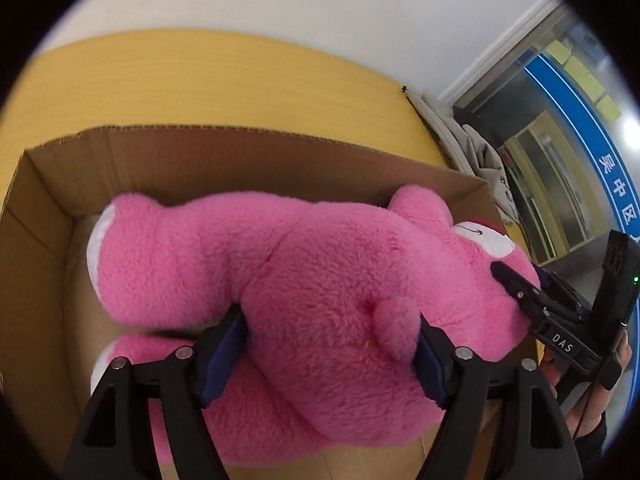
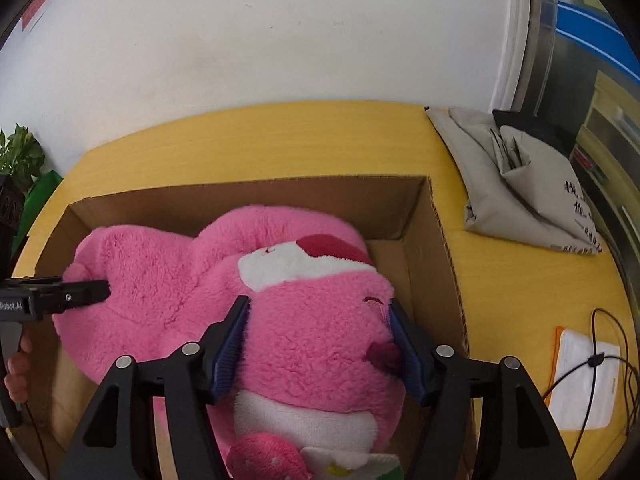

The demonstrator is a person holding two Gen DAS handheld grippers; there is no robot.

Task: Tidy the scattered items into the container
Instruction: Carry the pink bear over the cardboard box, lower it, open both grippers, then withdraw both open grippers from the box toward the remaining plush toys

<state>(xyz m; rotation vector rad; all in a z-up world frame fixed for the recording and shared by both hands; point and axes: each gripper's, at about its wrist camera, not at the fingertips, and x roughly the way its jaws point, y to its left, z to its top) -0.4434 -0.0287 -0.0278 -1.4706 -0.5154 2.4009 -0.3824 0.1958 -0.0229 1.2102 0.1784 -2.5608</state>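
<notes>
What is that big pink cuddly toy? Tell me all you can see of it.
The pink plush bear is fluffy fabric with white patches on face and feet, a dark pink nose and a small stubby tail. It lies on its side, filling much of the cardboard box on the yellow table. The right claw squeezes its head; the left claw grips its rear beside the tail. A strawberry-like decoration sits below its chin.

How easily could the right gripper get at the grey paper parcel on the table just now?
Probably not yet: the right gripper is clamped on the pink plush bear's head inside the cardboard box; the grey paper parcel lies uncovered beyond.
</notes>
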